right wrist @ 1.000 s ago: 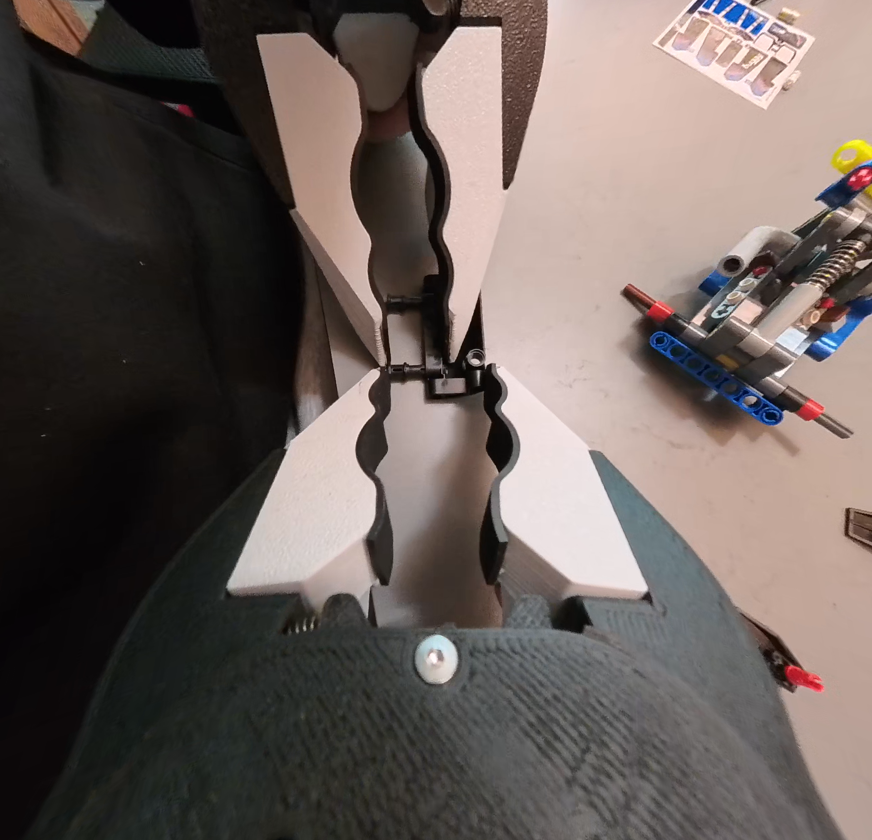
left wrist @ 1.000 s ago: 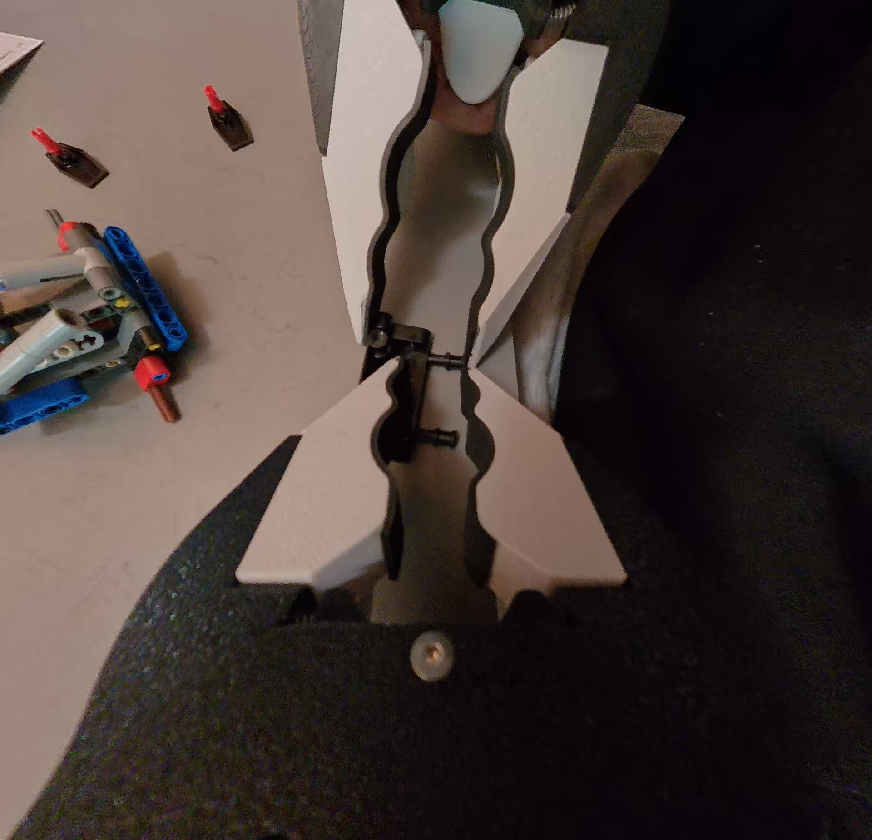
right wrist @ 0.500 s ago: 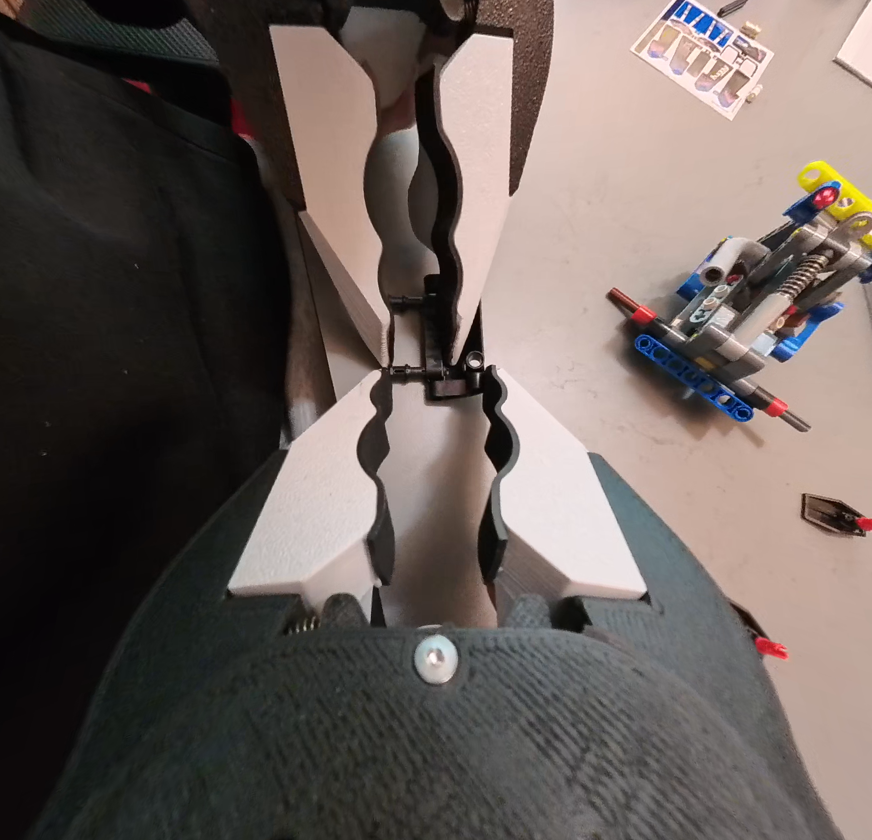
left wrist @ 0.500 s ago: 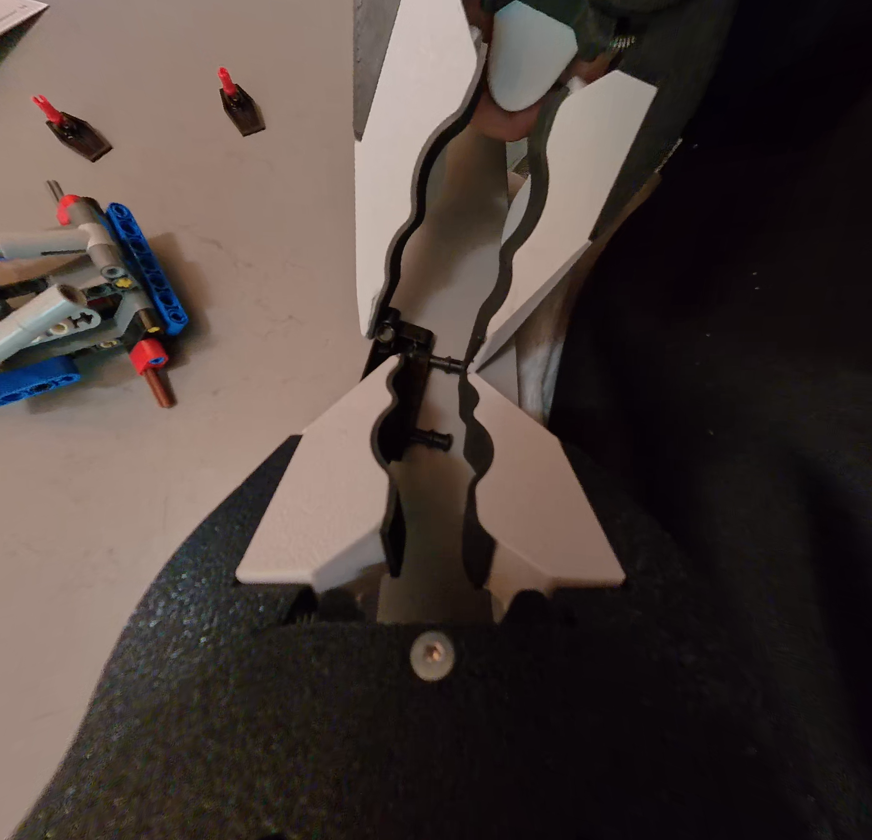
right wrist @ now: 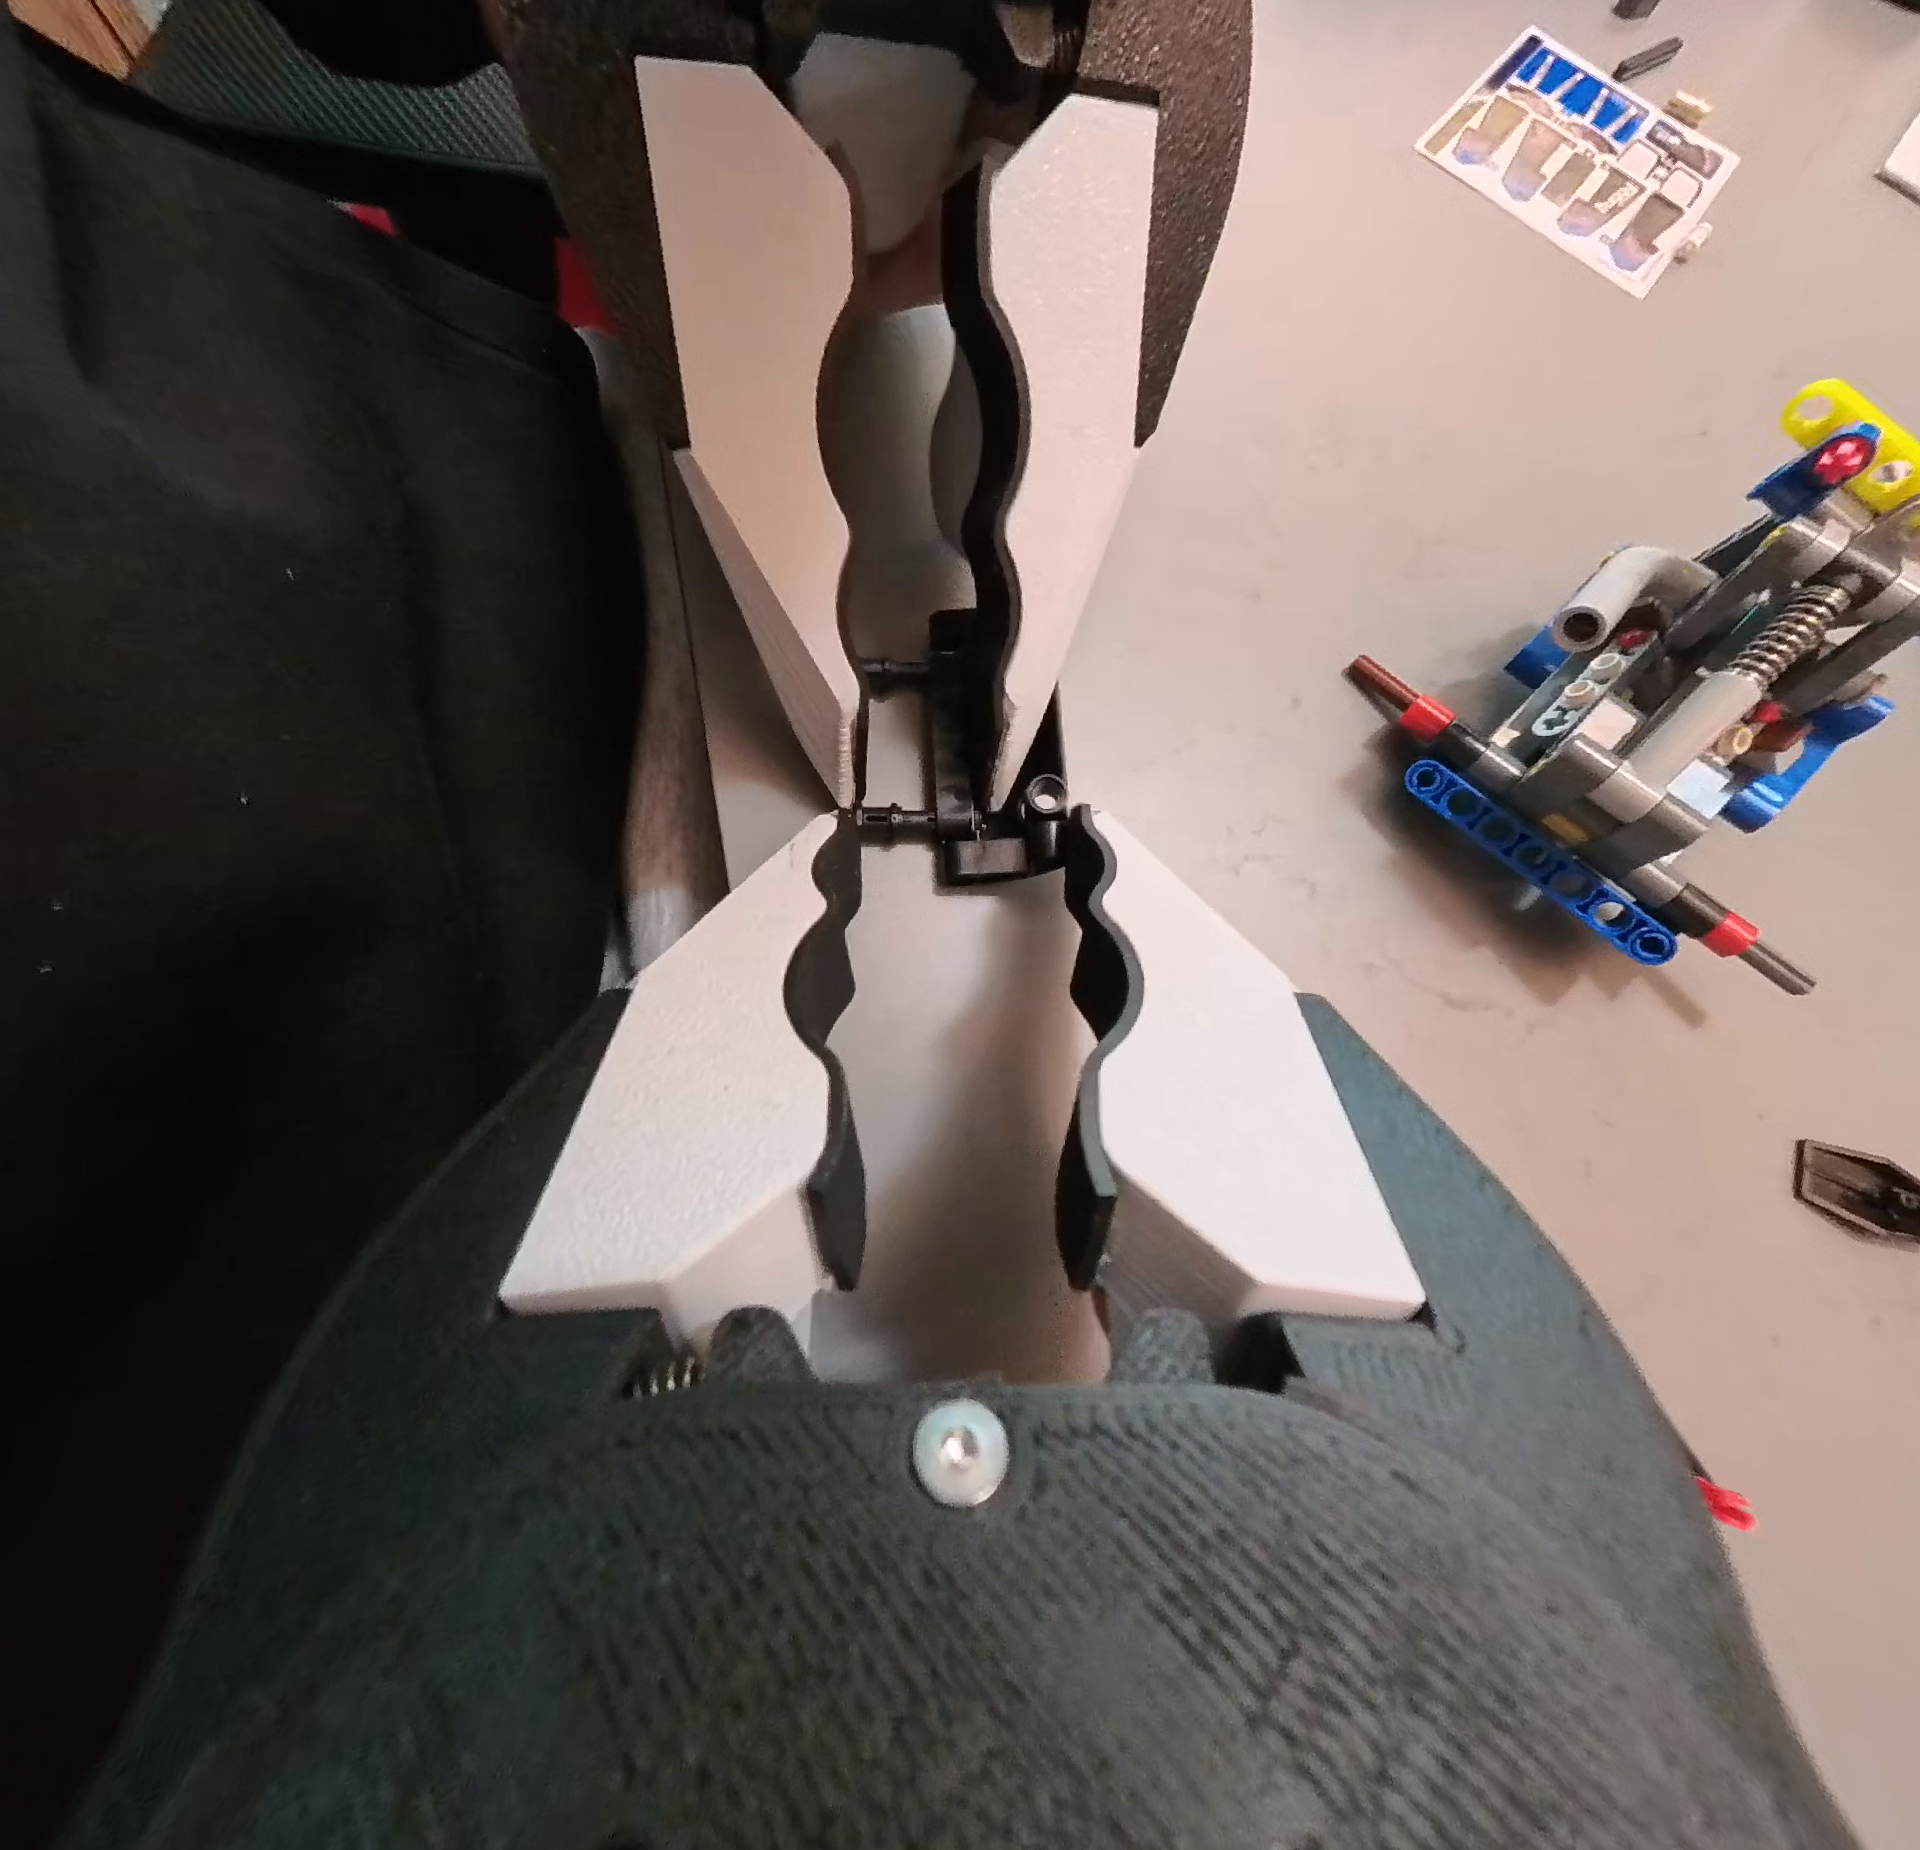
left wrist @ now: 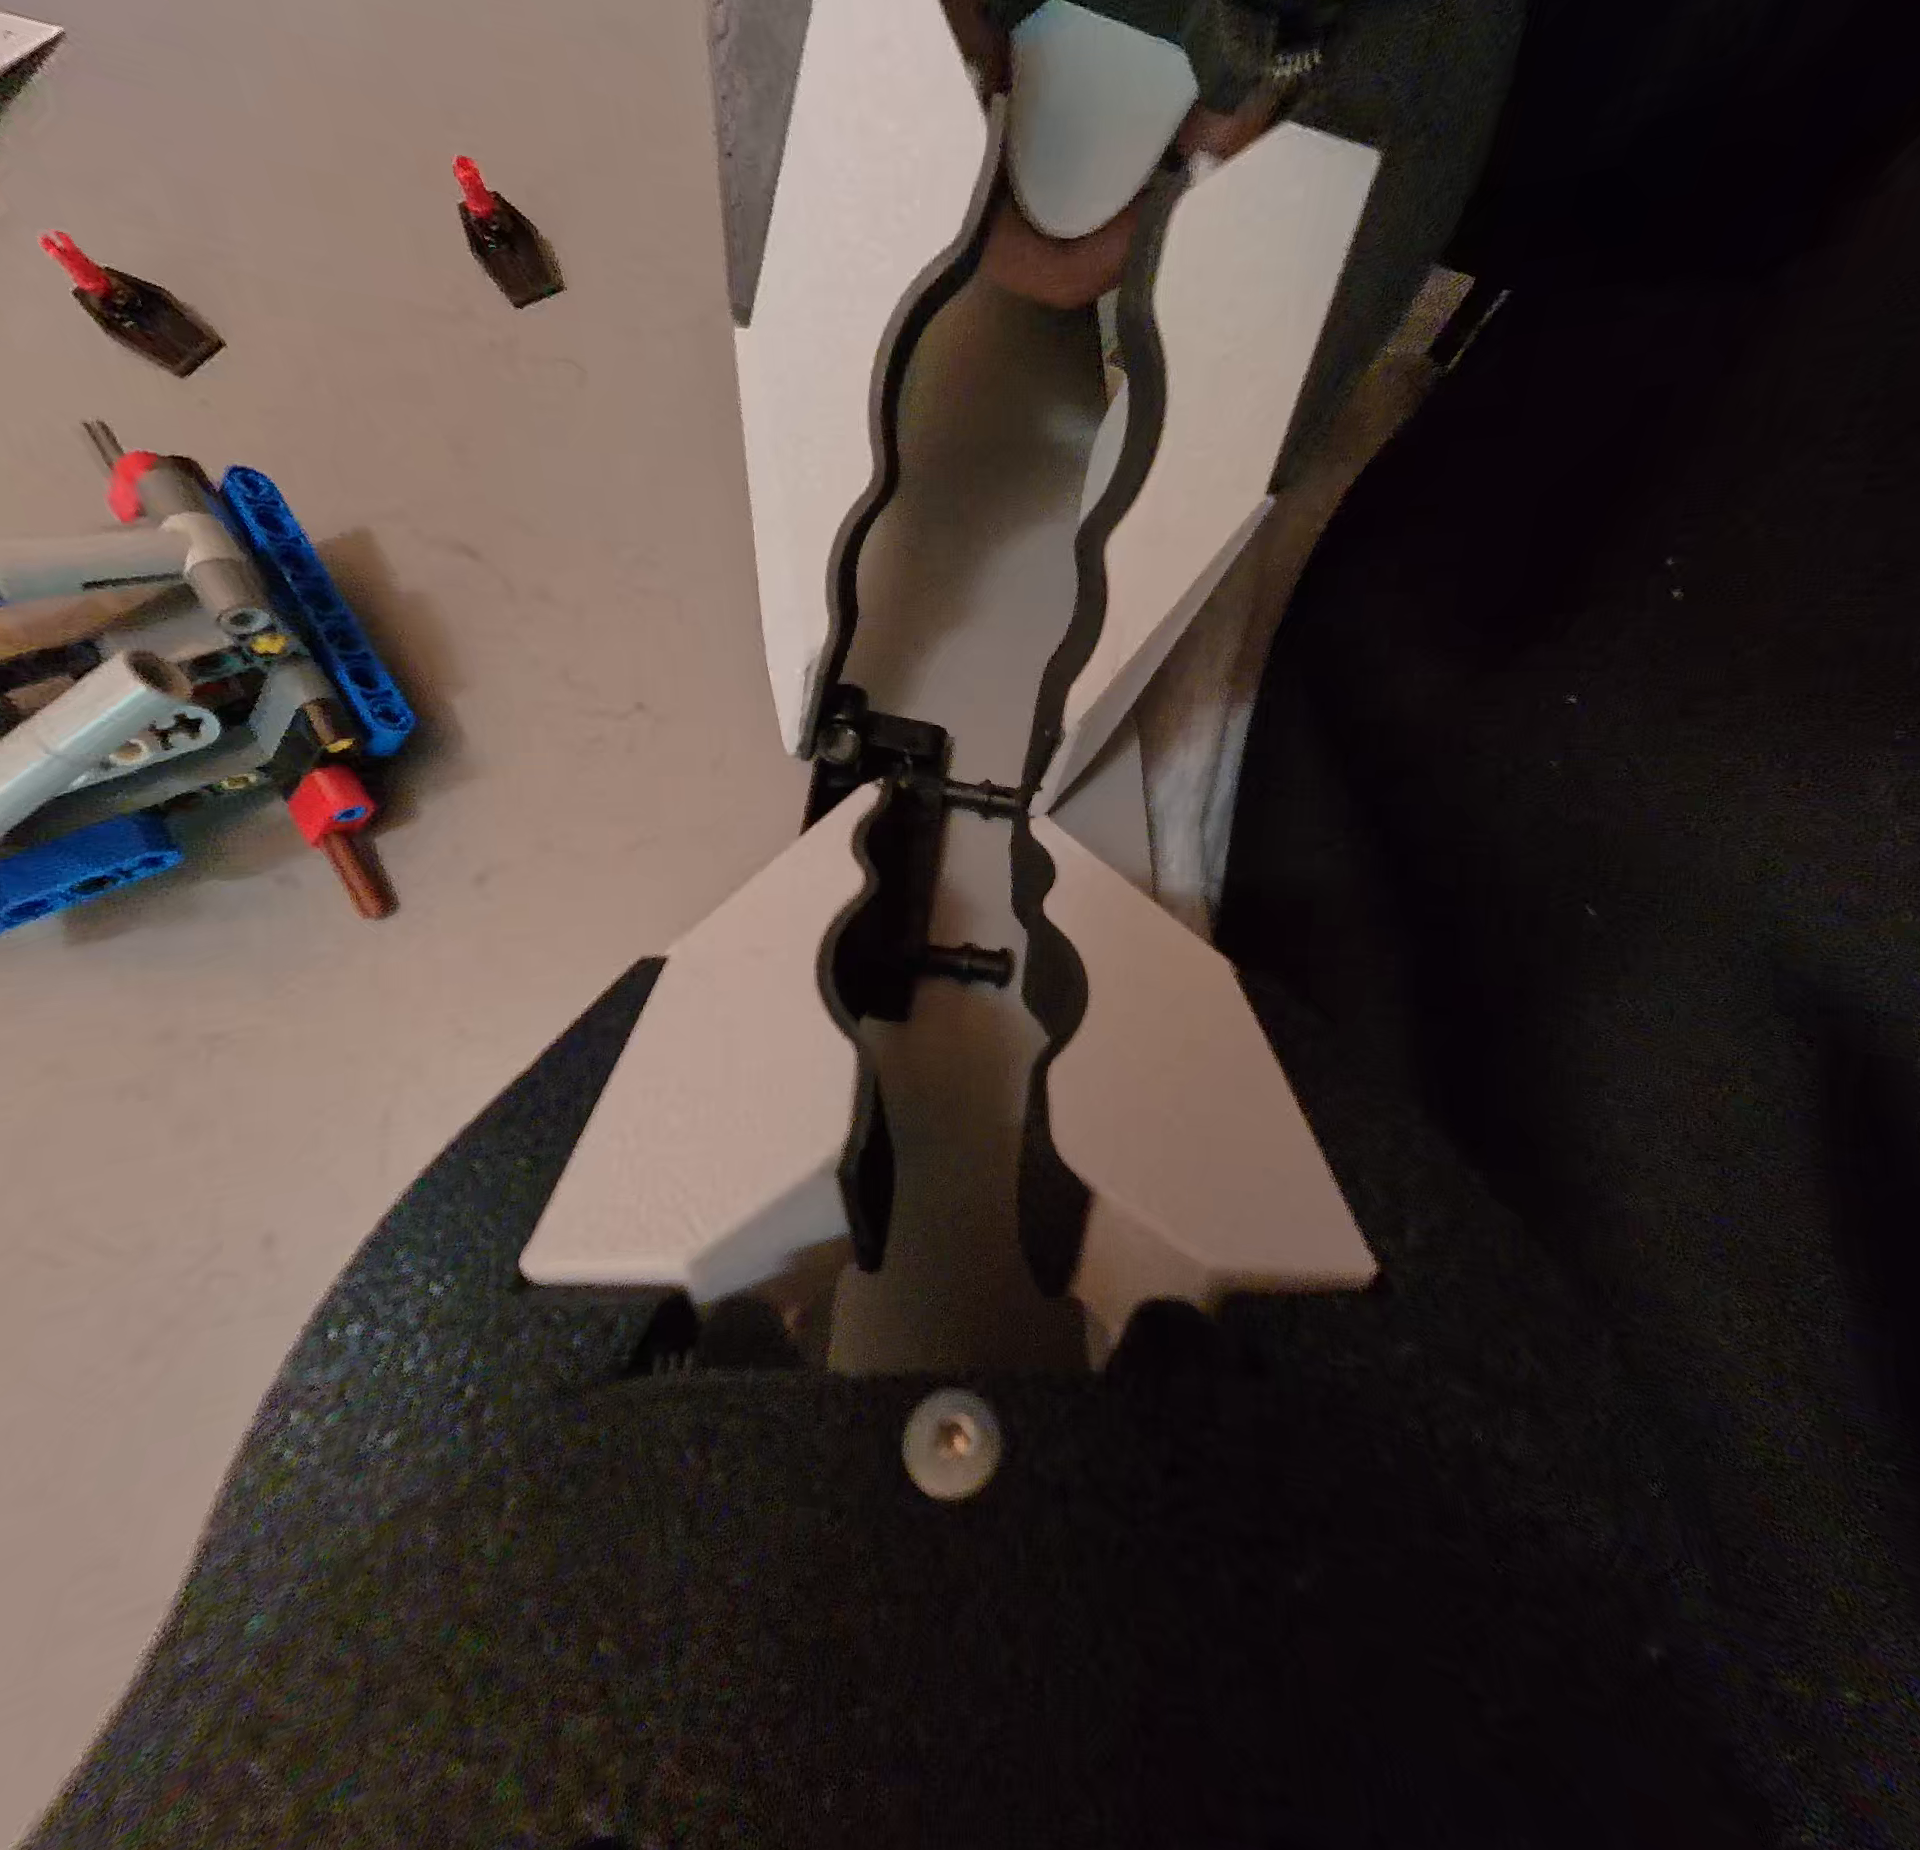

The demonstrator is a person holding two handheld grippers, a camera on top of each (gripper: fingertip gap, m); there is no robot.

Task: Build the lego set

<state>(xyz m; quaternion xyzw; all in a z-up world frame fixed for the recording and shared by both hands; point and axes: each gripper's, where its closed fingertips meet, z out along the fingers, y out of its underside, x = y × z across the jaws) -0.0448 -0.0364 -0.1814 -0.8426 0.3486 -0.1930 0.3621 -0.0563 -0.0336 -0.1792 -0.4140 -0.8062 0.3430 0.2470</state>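
My two grippers meet tip to tip above the grey table (left wrist: 540, 470). My left gripper (left wrist: 940, 798) is shut on a black beam with two side pins (left wrist: 894, 865): the beam lies against its left pad, and the upper pin's end touches the right fingertip (left wrist: 1029, 813). My right gripper (right wrist: 964, 824) is shut on the same black piece (right wrist: 987, 858). The pin end meets its left fingertip (right wrist: 836, 844), and the piece's holed end block presses the right one. Each gripper also shows in the other's view: the right gripper (left wrist: 930, 751) and the left gripper (right wrist: 925, 772).
A partly built blue and grey model (left wrist: 208, 678) lies on the table, also seen in the right wrist view (right wrist: 1662, 761). Two small dark parts with red pins (left wrist: 509, 242) (left wrist: 135, 309) lie beyond it. A sticker sheet (right wrist: 1579, 159) lies far right. A person's dark clothing (right wrist: 260, 657) fills one side. My two grippers' fingertips are within a few centimetres of each other.
Both grippers stay closed on the black piece, tip to tip. The right gripper has tilted a little in the left wrist view, and the model has drifted slightly in both views.
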